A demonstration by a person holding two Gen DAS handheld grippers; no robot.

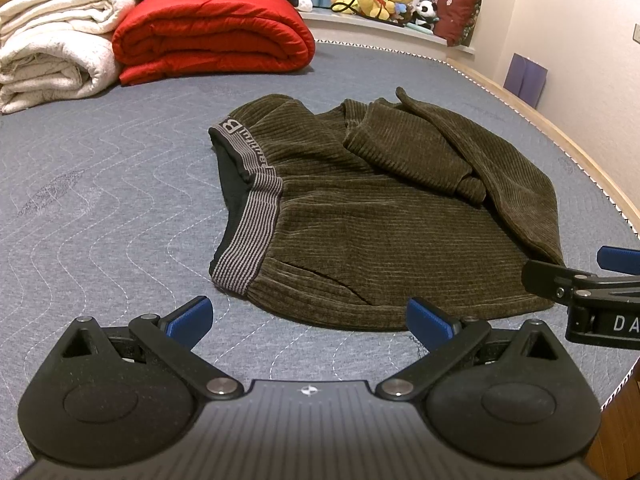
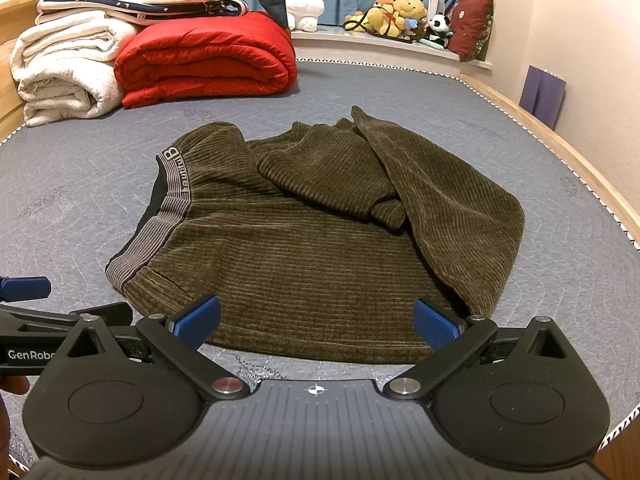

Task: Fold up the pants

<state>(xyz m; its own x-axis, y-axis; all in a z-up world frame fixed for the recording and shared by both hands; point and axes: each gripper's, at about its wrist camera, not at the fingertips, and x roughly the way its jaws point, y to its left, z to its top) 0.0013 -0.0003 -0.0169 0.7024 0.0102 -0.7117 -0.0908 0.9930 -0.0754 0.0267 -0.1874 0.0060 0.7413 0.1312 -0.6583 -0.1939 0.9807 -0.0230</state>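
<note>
Both grippers spread wide; only right wrist shows pants' far hem

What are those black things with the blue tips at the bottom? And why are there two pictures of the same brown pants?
Those are tongs that a person holds, one in each hand. Each has a small camera looking out along its two blue fingers, so you get two pictures of the same moment. One shows the left tongs, the other the right tongs. Both are wide open and hold nothing. Ahead of them, brown corduroy pants lie rumpled on a grey quilted mattress, legs flopped over the top, waiting to be folded. Behind are a red folded quilt, white blankets and stuffed toys.
</note>
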